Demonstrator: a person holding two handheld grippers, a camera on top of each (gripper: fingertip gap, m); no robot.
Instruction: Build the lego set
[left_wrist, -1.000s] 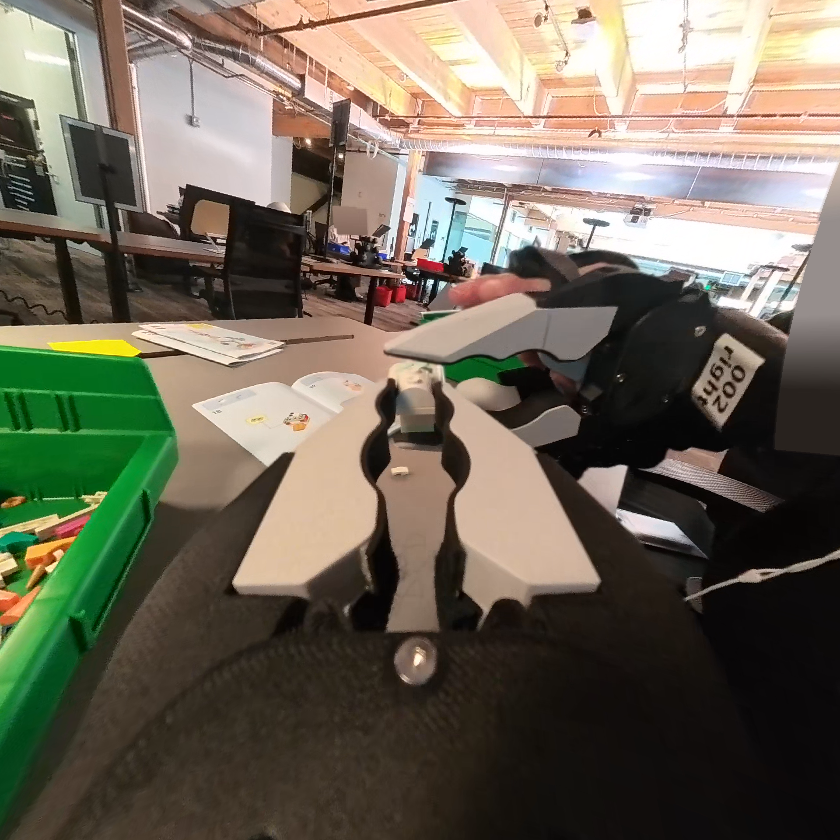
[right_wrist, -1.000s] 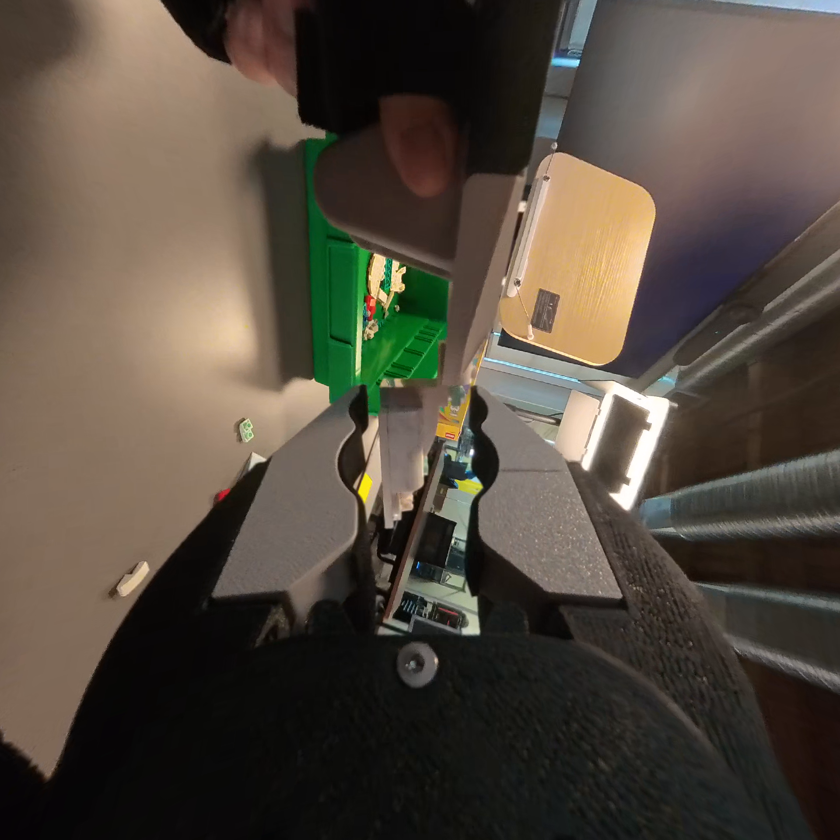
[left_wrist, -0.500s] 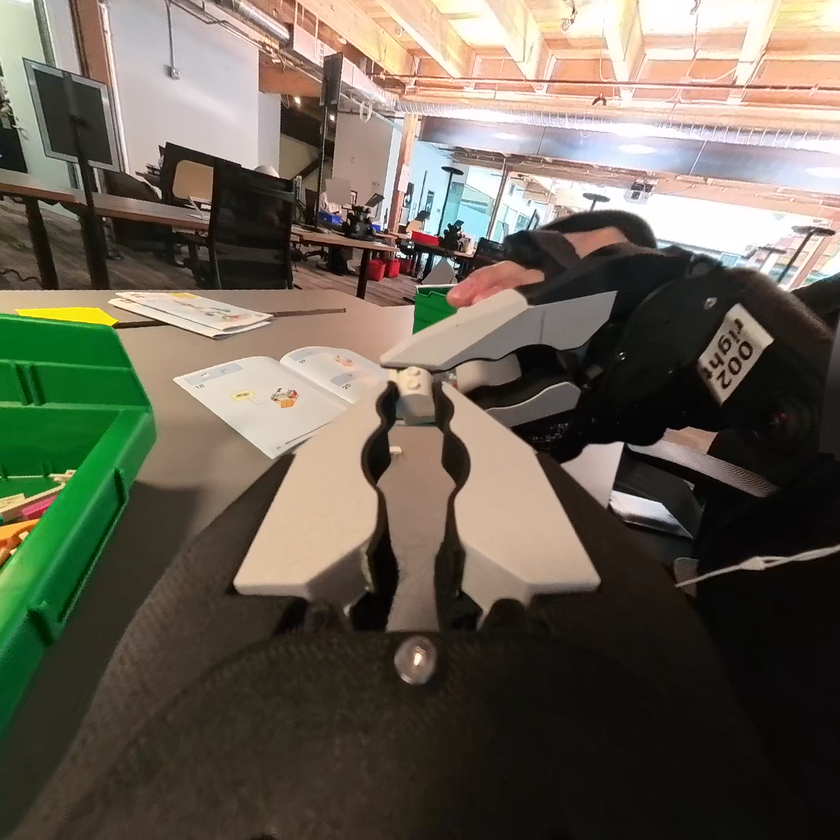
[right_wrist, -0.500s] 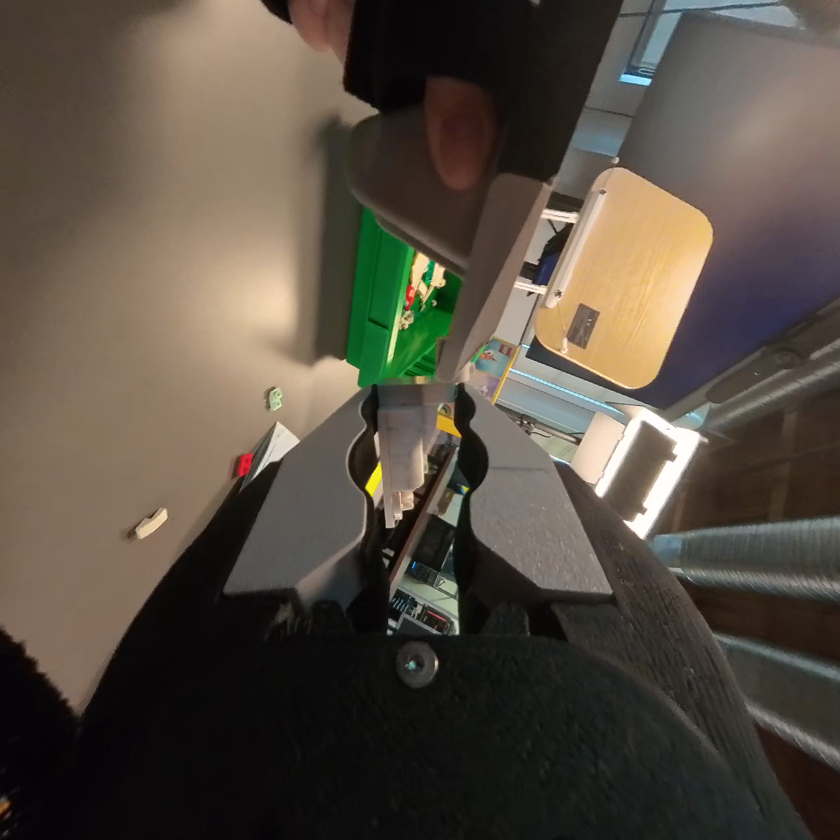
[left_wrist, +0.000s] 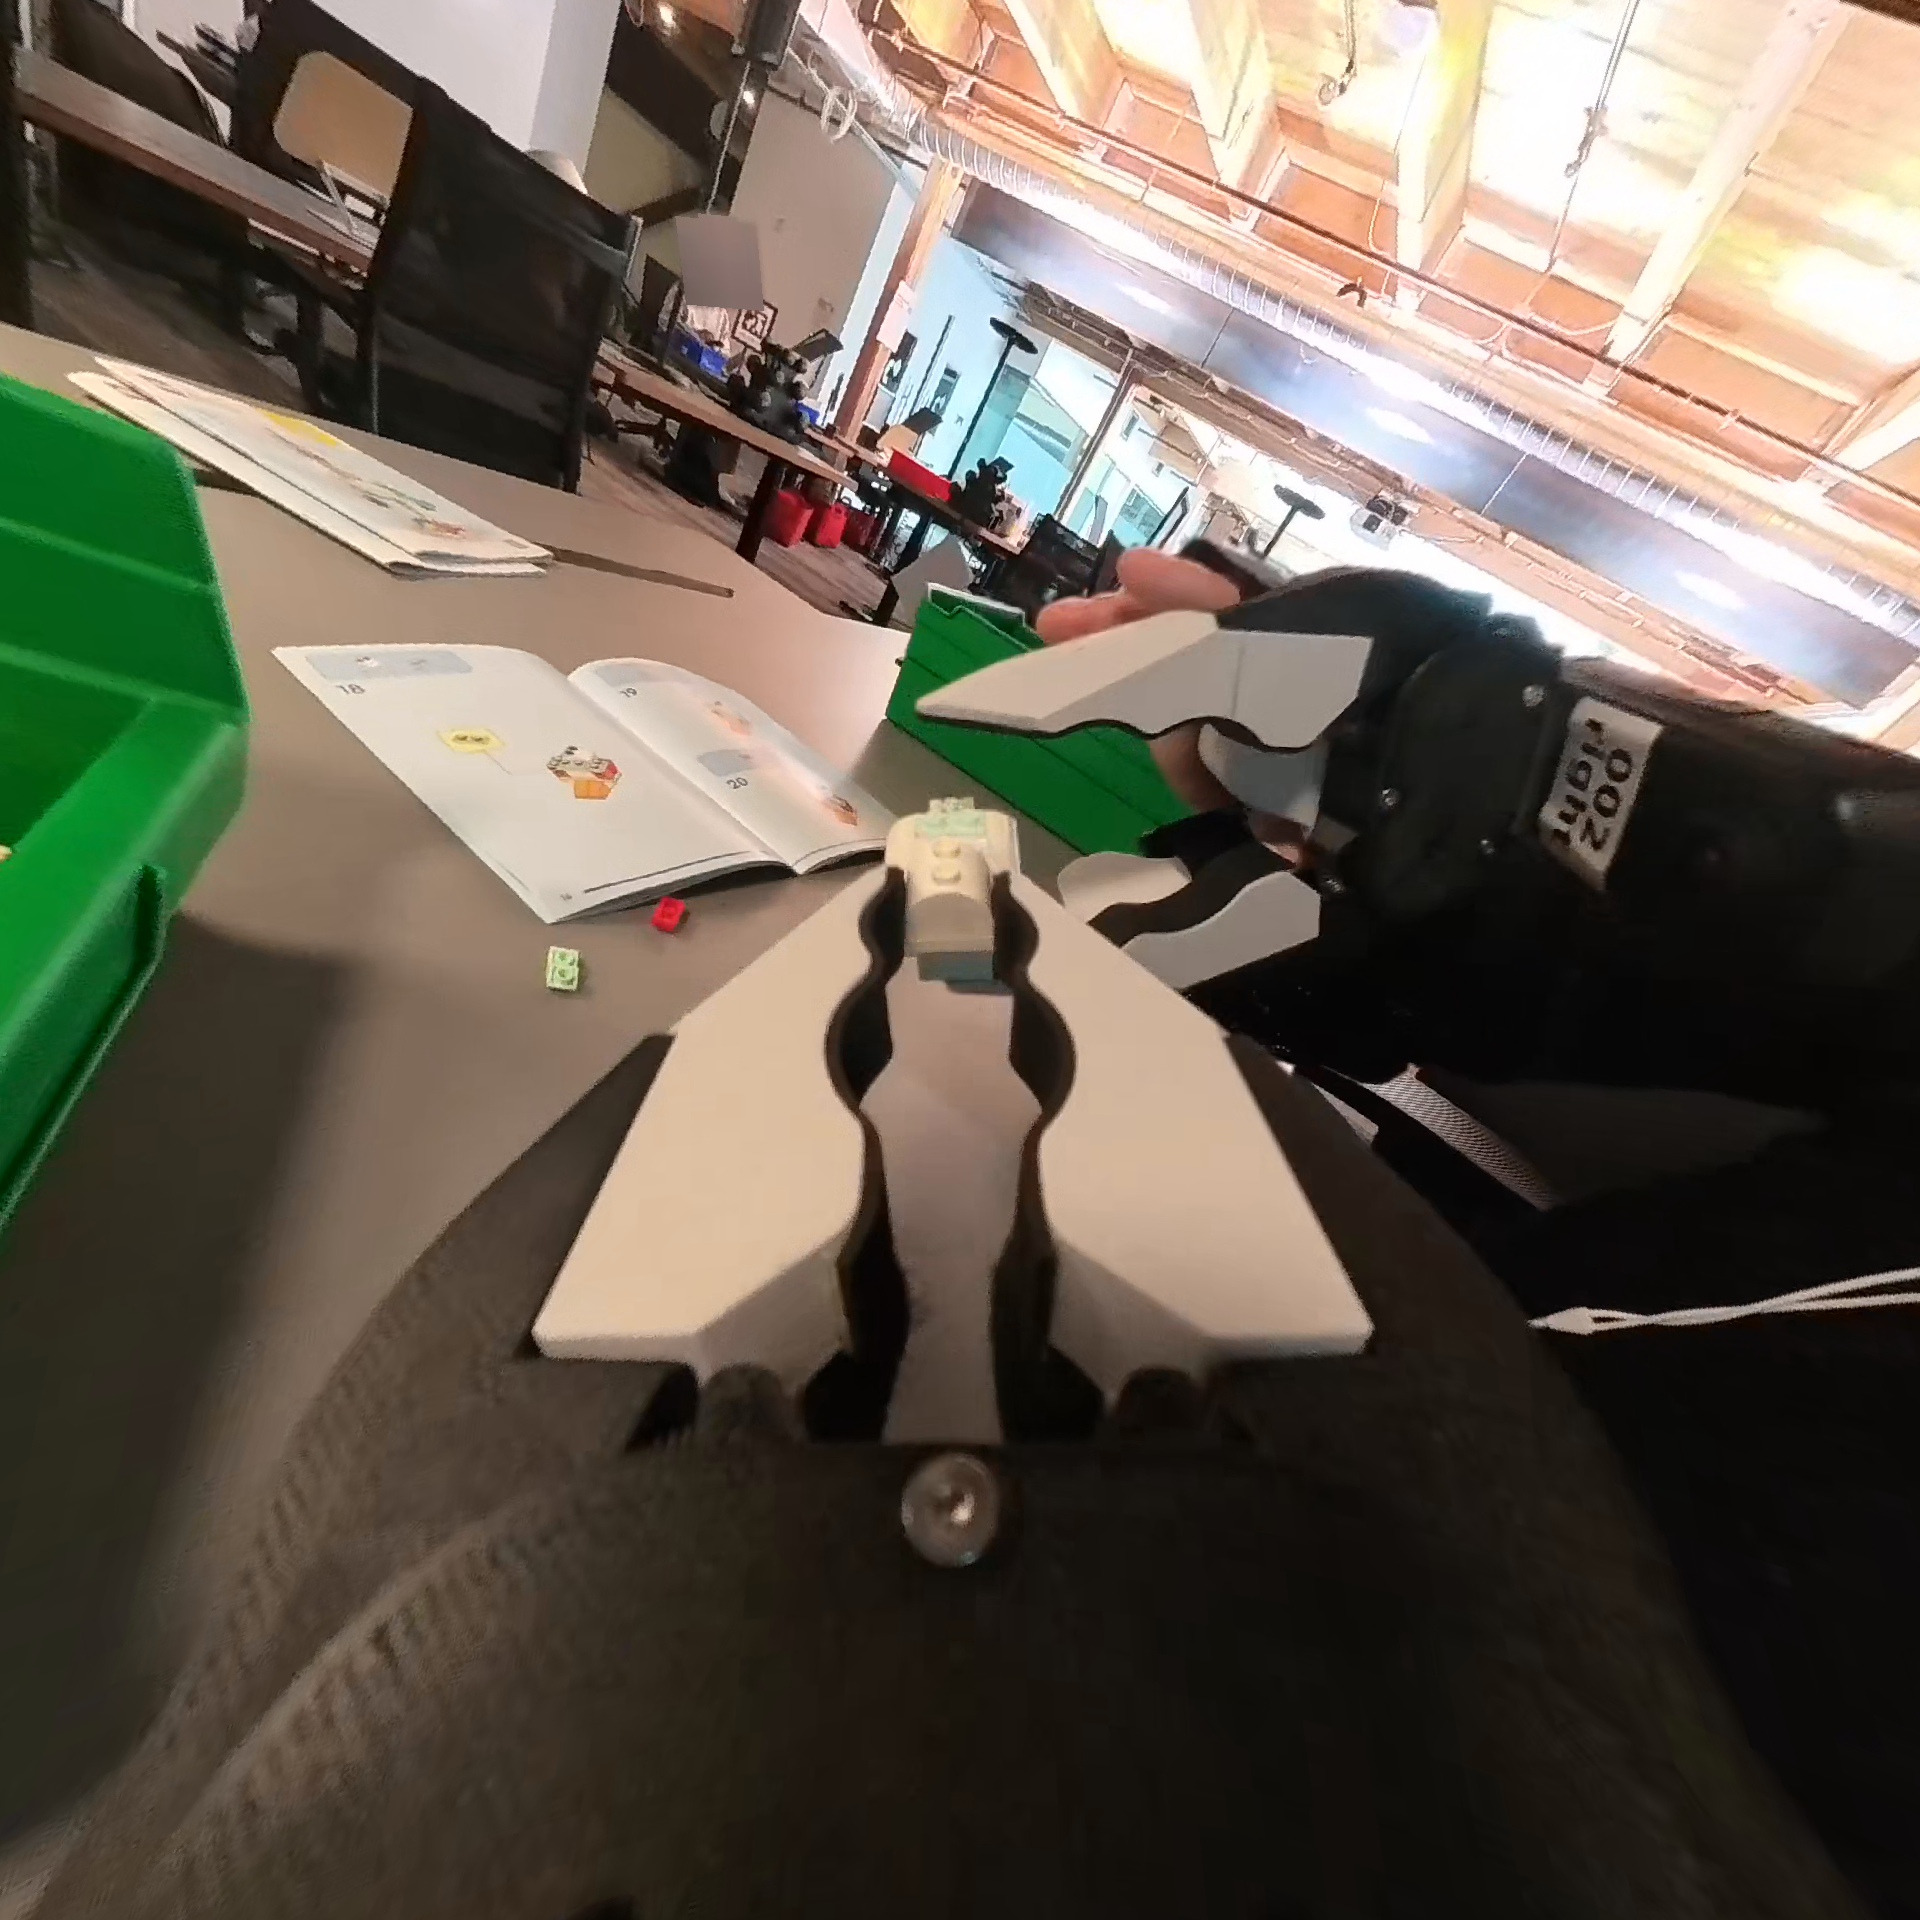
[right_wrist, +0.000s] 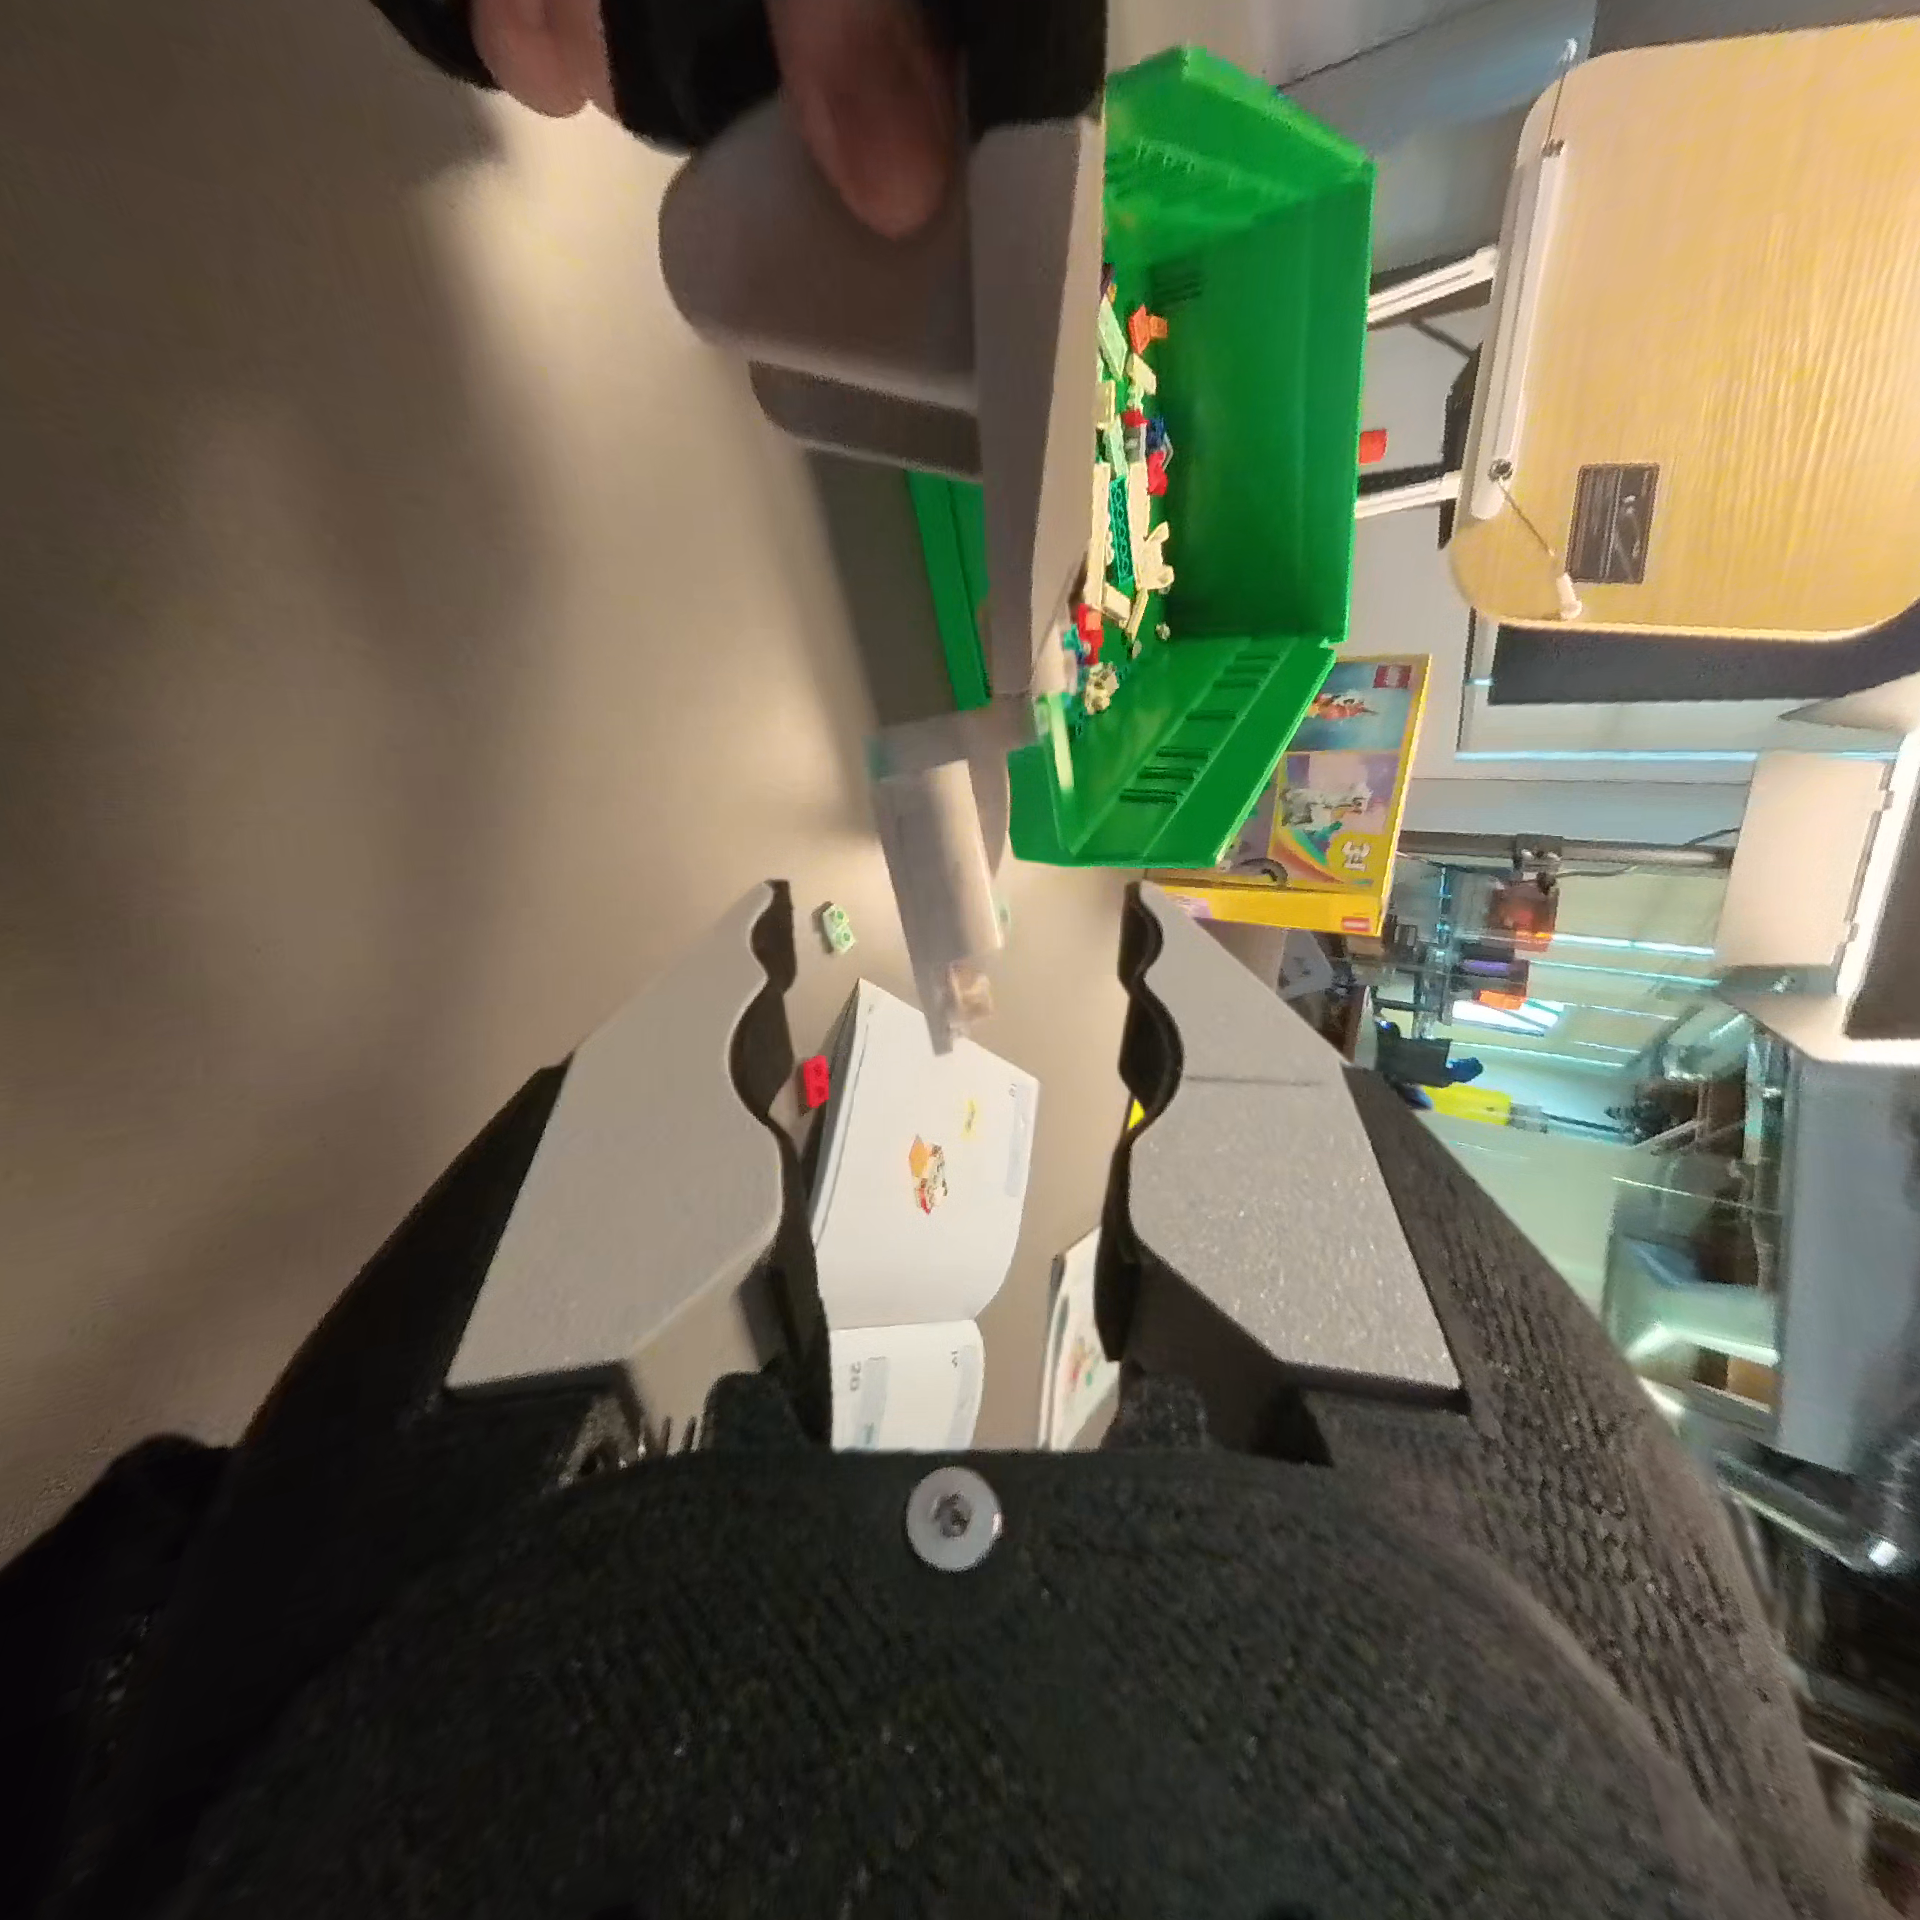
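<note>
Left gripper (left_wrist: 948, 883): jaws nearly closed, pinching a small white lego assembly (left_wrist: 951, 896) between the tips. The assembly carries pale mint pieces at both ends and two studs on its upper face. It is held above the tabletop (left_wrist: 395, 935), clear of the surface, over the near edge of the open instruction booklet (left_wrist: 582, 774).

Right gripper (right_wrist: 951, 925): jaws spread wide, holding nothing. In the right wrist view the white assembly (right_wrist: 935, 883) sits just ahead of the gap between them, touching neither jaw. In the left wrist view the right gripper (left_wrist: 1029, 800) is seen at the right, one finger (left_wrist: 1122, 681) above and one below, with the assembly lying beside them, apart.

Loose pieces on the tabletop, counted: one red brick (left_wrist: 670, 912) touching or just beside the booklet's near edge; one pale green brick (left_wrist: 564, 968) near it, toward the camera. Bare grey surface lies around both bricks.

Bins, counted: two. One green bin (left_wrist: 114, 790) at the left edge of the left wrist view; the right wrist view shows it filled with mixed pieces (right_wrist: 1127, 416). A second green bin (left_wrist: 997, 748) stands beyond the booklet, behind the right gripper.

Booklets: one open, plus a closed stack (left_wrist: 312, 478) farther back. A yellow-edged set box (right_wrist: 1320, 800) stands past the filled bin.
</note>
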